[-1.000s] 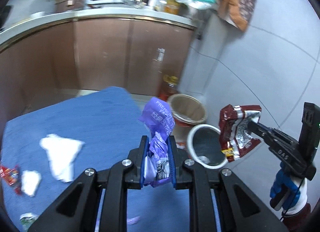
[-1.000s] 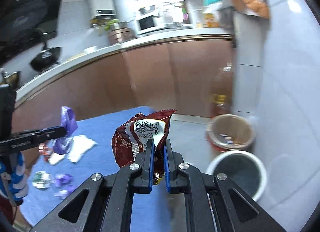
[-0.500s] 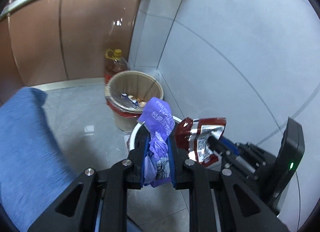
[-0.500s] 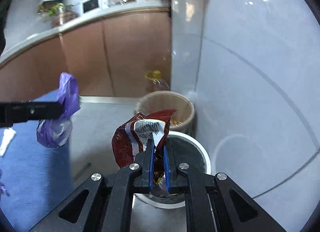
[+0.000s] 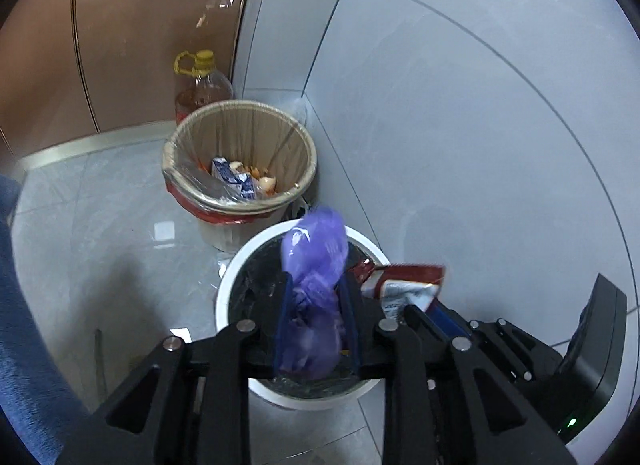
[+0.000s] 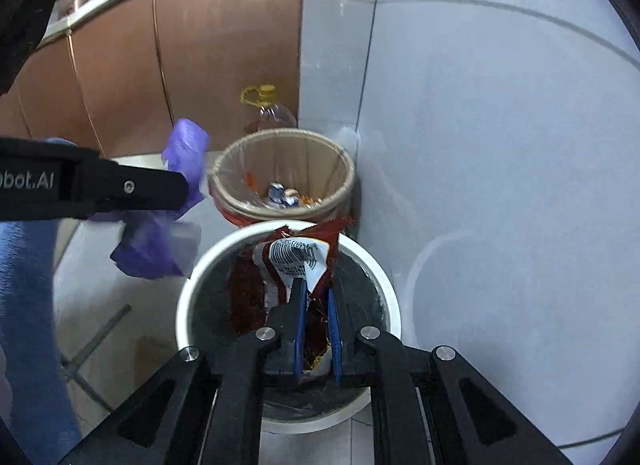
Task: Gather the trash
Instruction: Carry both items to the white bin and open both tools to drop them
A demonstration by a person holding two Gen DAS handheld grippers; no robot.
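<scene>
My left gripper holds a crumpled purple wrapper over the white bin with a dark liner; its jaws stand a little wider than before around the wrapper. My right gripper holds a dark red snack packet over the same white bin, its jaws slightly parted around the packet. The red packet shows to the right in the left wrist view. The purple wrapper and left gripper finger show at left in the right wrist view.
A beige bin with a clear liner and food scraps stands behind the white one, against the grey tiled wall. A yellow-capped oil bottle stands behind it by brown cabinets. Blue cloth lies at left.
Both grippers have swung from the blue cloth to above the white bin and lowered toward it. Both pairs of jaws look slightly wider now than half a second ago.
</scene>
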